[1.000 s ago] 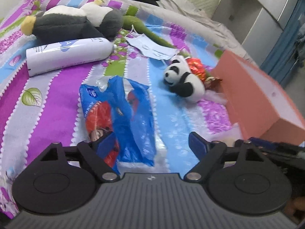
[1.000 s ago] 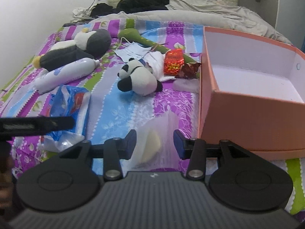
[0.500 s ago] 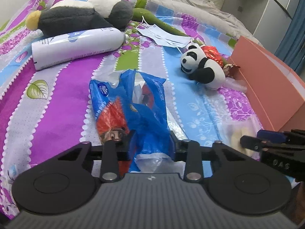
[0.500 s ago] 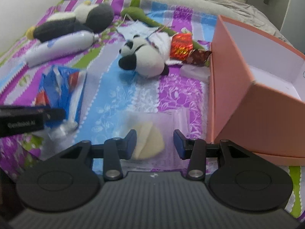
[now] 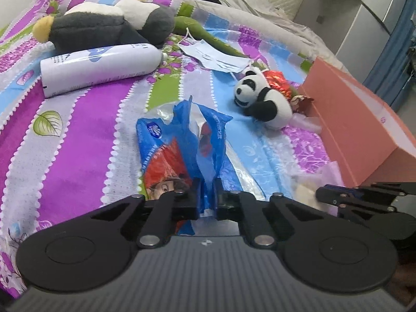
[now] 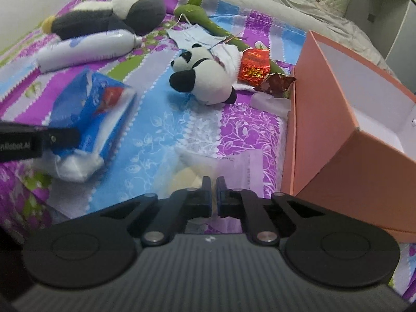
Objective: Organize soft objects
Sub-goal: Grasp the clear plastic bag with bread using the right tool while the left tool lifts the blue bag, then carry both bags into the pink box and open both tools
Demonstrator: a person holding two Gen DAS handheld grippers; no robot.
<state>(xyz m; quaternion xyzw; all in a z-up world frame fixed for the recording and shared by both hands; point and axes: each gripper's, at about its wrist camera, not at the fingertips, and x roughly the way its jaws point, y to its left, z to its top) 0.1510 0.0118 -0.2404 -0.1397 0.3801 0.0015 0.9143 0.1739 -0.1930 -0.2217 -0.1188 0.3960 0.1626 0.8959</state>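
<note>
Grip status on both sides reads as engaged. My left gripper (image 5: 206, 197) has its jaws drawn nearly together on the near end of the blue tissue pack (image 5: 182, 153), pinching the crumpled plastic wrapper rather than the bulk of the pack; I judge this hold is chosen because the loose film gathers easily where the body is too wide. My right gripper (image 6: 213, 195) shows its jaws almost touching, clamped on the edge of a clear pouch (image 6: 208, 166) holding a pale yellowish soft item, which lies on the striped bedspread (image 6: 161, 119) just beside the near corner of the orange box (image 6: 325, 135). The box sits open at my right, its white interior bare where visible, and I take it as the intended container. Panda plush (image 6: 205, 83) rests near the box's left wall, with red foil wrappers (image 6: 253, 63) touching its back. Grey penguin plush (image 5: 104, 28) and white bottle (image 5: 101, 66) lie farther off, well apart from the box. Neither held item appears lifted clear yet; I cannot confirm this.
</note>
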